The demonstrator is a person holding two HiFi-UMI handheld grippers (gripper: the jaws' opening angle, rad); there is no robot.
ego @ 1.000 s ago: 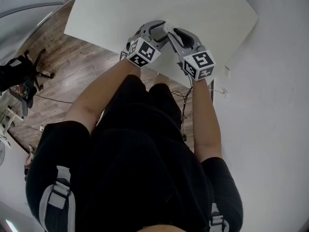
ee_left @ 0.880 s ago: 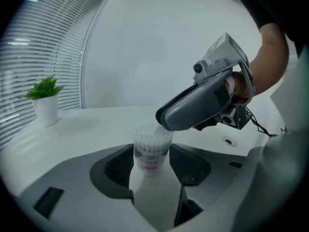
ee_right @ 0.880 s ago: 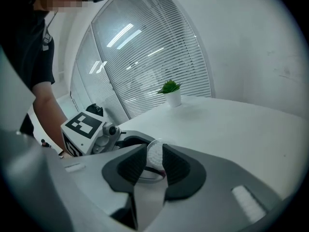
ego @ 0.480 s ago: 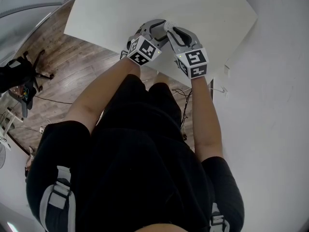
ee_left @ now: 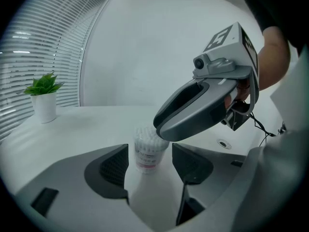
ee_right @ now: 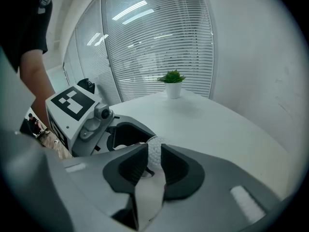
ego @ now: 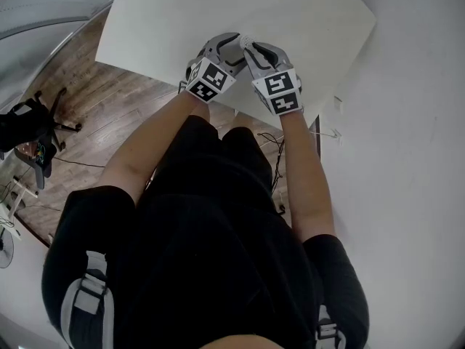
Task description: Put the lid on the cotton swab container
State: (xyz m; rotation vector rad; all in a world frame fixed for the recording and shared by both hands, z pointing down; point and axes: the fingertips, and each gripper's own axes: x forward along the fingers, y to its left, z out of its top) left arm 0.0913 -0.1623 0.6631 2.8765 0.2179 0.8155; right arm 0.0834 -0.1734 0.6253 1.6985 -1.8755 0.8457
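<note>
The cotton swab container [ee_left: 146, 152], a small clear tube with a red label, stands upright on the white table [ego: 254, 6]. It sits between the jaws of my left gripper [ee_left: 152, 164]. Those jaws are opening, with a gap on each side of the tube. My right gripper [ee_left: 207, 105] reaches over the container from the right. In the right gripper view my right gripper [ee_right: 154, 159] is closed narrowly on the clear lid [ee_right: 155, 150], which sits on the tube's top. White swab heads show through it. In the head view both grippers hide the container.
A small potted plant [ee_left: 44, 98] stands far back on the table, also in the right gripper view as the plant [ee_right: 172, 83]. A cable hole [ee_left: 223, 143] lies to the right. The table's near edge runs just under the grippers; an office chair [ego: 33, 118] stands on the wood floor.
The right gripper has shifted left, closer to the left gripper, and both have moved slightly farther onto the table. The container has stayed between them.
</note>
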